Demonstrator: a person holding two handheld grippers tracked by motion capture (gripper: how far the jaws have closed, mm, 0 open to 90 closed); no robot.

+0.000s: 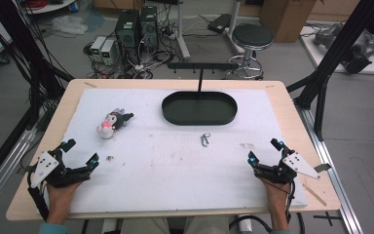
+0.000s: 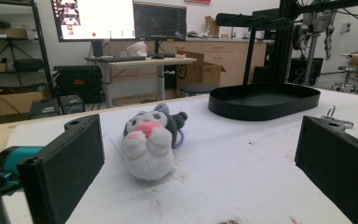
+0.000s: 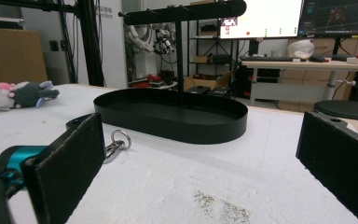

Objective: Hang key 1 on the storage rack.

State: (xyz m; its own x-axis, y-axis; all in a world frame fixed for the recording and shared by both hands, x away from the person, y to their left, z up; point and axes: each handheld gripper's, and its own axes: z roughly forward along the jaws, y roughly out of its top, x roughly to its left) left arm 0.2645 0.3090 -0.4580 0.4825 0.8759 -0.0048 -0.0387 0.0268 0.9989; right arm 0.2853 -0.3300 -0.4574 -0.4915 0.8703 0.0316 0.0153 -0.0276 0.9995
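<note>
Two grippers, one per hand, both low at the near edge of the tabletop [image 1: 39, 146]. Left gripper [image 1: 80, 153]: jaws spread wide, nothing between them, teal accents at the tips. Right gripper [image 1: 264, 152]: jaws likewise spread, empty.

One plush toy [image 1: 113, 122], lying on its side at the left of the white mat [image 1: 175, 161], ahead of the left gripper and well apart from it. Soft, fuzzy pile; white rounded body, dark grey head part, pink patch on the face. In the left gripper view it sits between the two black jaws' lines of sight, facing the camera [image 2: 152, 140], a pale loop at its side.

One metal clip [image 1: 205, 140], small, silvery, with a ring at one end; it lies mid-mat, near the tray's front rim but not touching. In the right gripper view it shows just past the left-hand jaw [image 3: 116, 143].

One black oval tray [image 1: 169, 110], shallow, smooth, matt wall; a thin post rises from it to one black crossbar [image 1: 202, 65] with small pegs.

Mat surface: white, felt-like, flecked with dark crumbs. Tabletop: pale wood, rounded corners.
</note>
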